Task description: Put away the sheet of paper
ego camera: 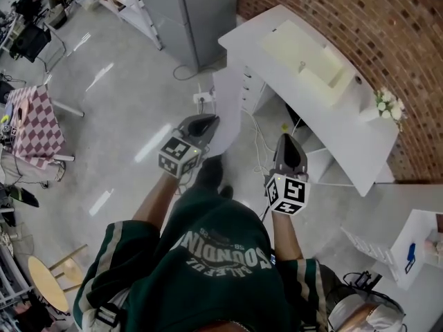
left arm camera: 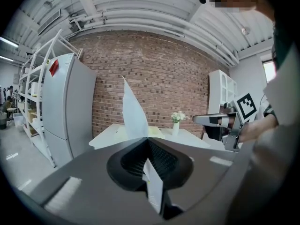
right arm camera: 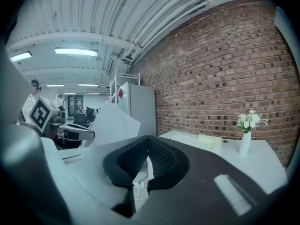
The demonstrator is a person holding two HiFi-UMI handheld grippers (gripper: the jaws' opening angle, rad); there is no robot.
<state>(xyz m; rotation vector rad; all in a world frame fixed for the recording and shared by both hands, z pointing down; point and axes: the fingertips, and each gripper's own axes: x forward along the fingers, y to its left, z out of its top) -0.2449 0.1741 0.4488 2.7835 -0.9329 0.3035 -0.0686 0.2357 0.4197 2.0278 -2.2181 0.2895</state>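
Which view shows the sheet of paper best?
Head view: the sheet of paper shows broadside in the left gripper. Left gripper view has it edge-on between the fingers; right gripper view catches only part.

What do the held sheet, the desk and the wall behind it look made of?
Sheet of paper: thin white paper, matte; it curls where unsupported. Desk: smooth white board, perhaps laminate or painted wood; flat, even surface. Wall: red-brown brick, rough, with visible mortar lines.
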